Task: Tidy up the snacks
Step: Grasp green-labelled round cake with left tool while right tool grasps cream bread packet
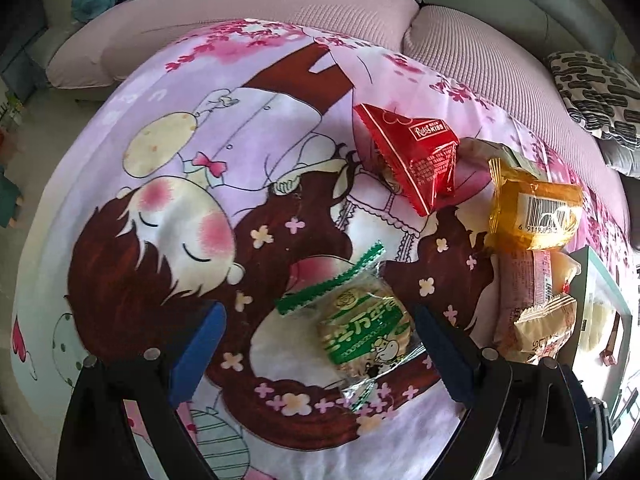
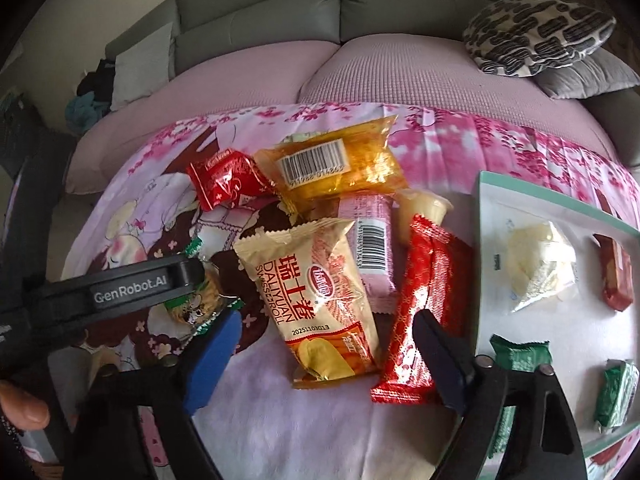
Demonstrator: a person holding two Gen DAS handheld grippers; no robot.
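In the left wrist view my left gripper (image 1: 320, 340) is open, its blue pads (image 1: 200, 344) either side of a round green-wrapped biscuit (image 1: 362, 332) lying on the cartoon-print cloth (image 1: 160, 200). A red packet (image 1: 408, 152) and an orange cake packet (image 1: 532, 208) lie beyond it. In the right wrist view my right gripper (image 2: 328, 356) is open above a cream Swiss-roll packet (image 2: 320, 300) and a long red wafer packet (image 2: 424, 304). The left gripper (image 2: 132, 280) shows at the left over the green biscuit (image 2: 196, 300). A white tray (image 2: 492, 216) at right holds several snacks.
A pink barcode packet (image 2: 372, 240), a jelly cup (image 2: 424, 208), the orange packet (image 2: 340, 164) and the red packet (image 2: 228, 180) lie in the pile. Behind the cloth are a pink-covered sofa seat (image 2: 400, 76) and a patterned cushion (image 2: 536, 32).
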